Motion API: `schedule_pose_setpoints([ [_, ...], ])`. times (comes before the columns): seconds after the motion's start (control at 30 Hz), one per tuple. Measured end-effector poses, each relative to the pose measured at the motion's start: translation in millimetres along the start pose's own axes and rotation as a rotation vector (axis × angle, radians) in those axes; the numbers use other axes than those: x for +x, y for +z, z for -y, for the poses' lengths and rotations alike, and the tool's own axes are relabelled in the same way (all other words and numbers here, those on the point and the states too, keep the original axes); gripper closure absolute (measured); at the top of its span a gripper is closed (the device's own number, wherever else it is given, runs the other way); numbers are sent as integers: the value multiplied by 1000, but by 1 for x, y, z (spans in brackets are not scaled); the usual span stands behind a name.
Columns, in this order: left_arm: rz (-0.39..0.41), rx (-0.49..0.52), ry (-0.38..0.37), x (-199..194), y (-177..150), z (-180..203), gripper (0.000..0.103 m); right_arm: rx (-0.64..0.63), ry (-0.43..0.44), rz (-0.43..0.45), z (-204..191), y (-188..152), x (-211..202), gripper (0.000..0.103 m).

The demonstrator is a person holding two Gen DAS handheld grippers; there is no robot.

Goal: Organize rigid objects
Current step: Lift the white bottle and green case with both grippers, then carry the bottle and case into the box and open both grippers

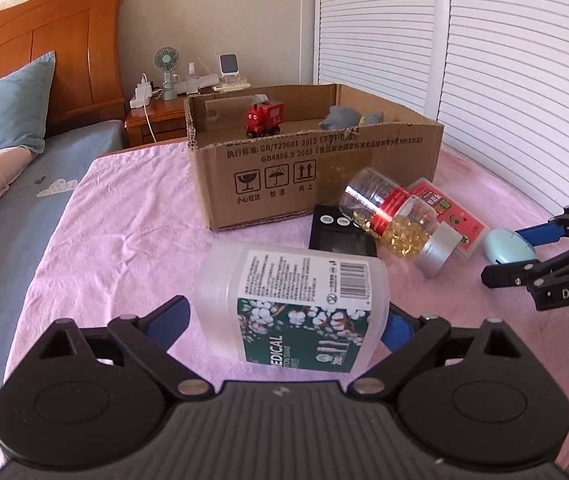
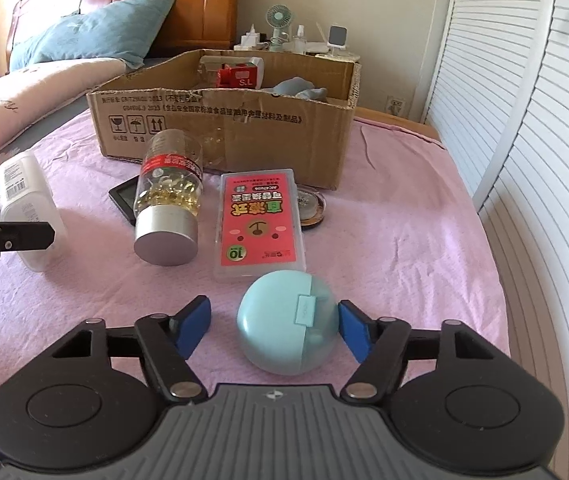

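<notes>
A white cotton-swab container (image 1: 292,292) lies on its side on the pink cloth, and my left gripper (image 1: 288,312) is shut on it, one blue pad at each side. A round pale-blue case (image 2: 284,328) sits between the fingers of my right gripper (image 2: 272,306), which is open: the right pad touches the case and the left pad stands clear of it. Ahead lie a jar of yellow capsules (image 2: 168,200), a pink flat box (image 2: 260,220) and a black device (image 2: 124,196). The cardboard box (image 1: 268,184) behind them holds a red toy train (image 1: 264,118) and a grey toy (image 1: 340,118).
A small round tin (image 2: 310,204) rests against the cardboard box's front. The bed's left side has a blue pillow (image 1: 8,108) below the wooden headboard. A nightstand (image 1: 156,116) with a small fan stands behind the box. White louvred doors (image 1: 504,60) run along the right.
</notes>
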State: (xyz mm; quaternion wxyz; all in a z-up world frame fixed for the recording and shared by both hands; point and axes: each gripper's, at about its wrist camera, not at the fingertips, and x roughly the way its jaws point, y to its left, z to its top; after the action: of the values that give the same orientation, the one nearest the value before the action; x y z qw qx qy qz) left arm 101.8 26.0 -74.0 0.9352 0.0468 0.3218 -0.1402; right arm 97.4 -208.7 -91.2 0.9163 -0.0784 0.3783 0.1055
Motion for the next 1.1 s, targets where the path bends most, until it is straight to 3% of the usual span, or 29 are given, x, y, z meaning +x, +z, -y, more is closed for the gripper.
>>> schedule_pose_setpoints([
  [0.3,2,-1,-1,-1,0,0,16,32,-22,-18,5,2,-1,45],
  [0.37,0,7,-10,-2,1,1,21,32,-27,-23,5,3,-1,45],
  [0.8,-77,68,-55,-9,17,-6,21,-43,-11,-32,7,13,-15,45],
  [1.1,-123,143,-129,-24,62,-16,21,-102,32,21,9,38,-43,45],
])
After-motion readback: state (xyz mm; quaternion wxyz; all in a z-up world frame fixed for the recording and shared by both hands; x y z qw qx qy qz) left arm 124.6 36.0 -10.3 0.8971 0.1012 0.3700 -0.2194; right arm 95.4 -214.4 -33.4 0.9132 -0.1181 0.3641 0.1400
